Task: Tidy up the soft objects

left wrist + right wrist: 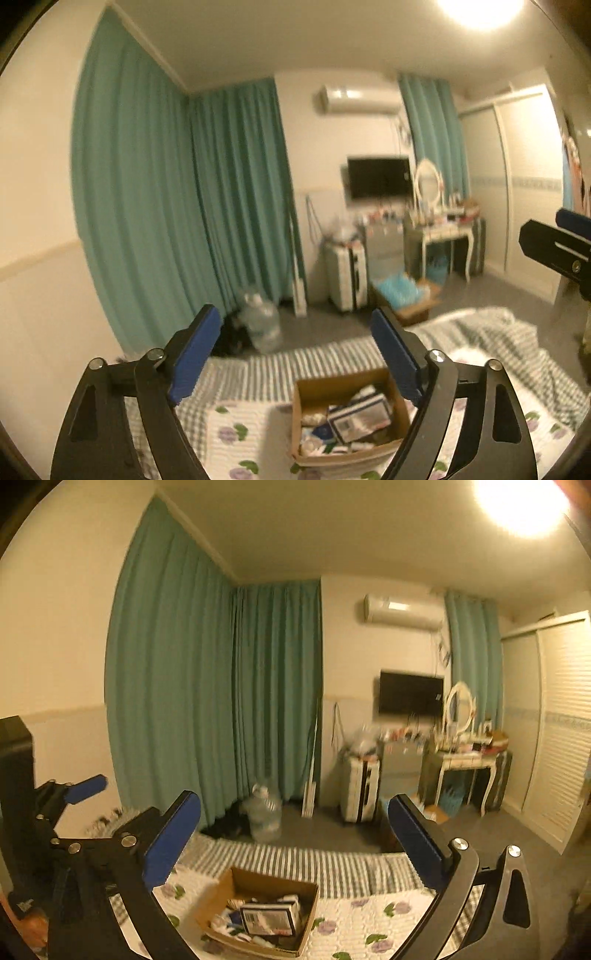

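On the bed, near and centre, sits an open cardboard box [258, 912] on the floral quilt [369, 919], filled with small packets and soft items, exact contents too blurry to name. Left gripper [295, 354] is raised above the box, jaws wide apart, holding nothing. Right gripper [295, 842] is likewise raised, jaws apart, empty. Both point out at the far room, not down at the box. Striped blanket [491, 332] lies rumpled to the right. Judging by the filled box, some sorting looks done; whether loose soft items remain cannot be told, nothing obvious in reach
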A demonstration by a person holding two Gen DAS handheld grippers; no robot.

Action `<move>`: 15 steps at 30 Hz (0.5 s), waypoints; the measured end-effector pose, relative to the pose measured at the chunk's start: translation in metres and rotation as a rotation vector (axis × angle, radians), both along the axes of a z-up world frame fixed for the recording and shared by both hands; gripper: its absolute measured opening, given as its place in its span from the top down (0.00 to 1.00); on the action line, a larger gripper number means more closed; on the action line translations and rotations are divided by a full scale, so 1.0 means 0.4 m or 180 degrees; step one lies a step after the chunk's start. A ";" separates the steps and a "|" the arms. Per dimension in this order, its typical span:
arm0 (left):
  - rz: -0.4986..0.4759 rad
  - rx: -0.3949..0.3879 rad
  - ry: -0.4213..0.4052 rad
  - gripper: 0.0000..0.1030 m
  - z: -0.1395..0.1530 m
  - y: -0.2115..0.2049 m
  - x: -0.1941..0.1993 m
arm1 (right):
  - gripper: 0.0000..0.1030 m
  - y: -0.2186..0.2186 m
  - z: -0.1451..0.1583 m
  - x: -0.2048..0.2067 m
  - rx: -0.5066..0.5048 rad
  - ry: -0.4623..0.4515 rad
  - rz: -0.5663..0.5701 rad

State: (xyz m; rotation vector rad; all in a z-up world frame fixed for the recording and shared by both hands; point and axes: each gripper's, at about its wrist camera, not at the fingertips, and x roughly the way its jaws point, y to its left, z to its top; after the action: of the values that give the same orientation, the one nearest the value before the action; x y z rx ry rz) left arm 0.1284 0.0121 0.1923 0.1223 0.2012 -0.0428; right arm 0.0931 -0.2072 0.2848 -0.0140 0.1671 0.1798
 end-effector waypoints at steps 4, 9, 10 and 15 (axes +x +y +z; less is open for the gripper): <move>-0.0029 -0.0097 -0.0342 0.09 0.061 0.032 -0.114 | 0.00 -0.005 0.050 -0.105 0.0054 -0.0165 0.0001; -0.0042 -0.0194 -0.0625 0.09 0.065 0.072 -0.195 | 0.00 -0.009 0.063 -0.184 0.0078 -0.0275 0.0007; -0.0031 -0.0225 -0.0690 0.09 0.054 0.082 -0.210 | 0.00 -0.010 0.055 -0.198 0.0090 -0.0313 0.0005; 0.0036 -0.0248 -0.0660 0.09 -0.029 0.102 -0.232 | 0.00 0.004 -0.031 -0.236 0.0044 -0.0432 -0.0017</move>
State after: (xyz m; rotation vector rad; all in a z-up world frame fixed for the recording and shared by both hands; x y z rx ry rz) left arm 0.0356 0.0530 0.1806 0.0472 -0.0070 -0.0263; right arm -0.0014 -0.2056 0.2725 -0.0119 0.0307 0.1739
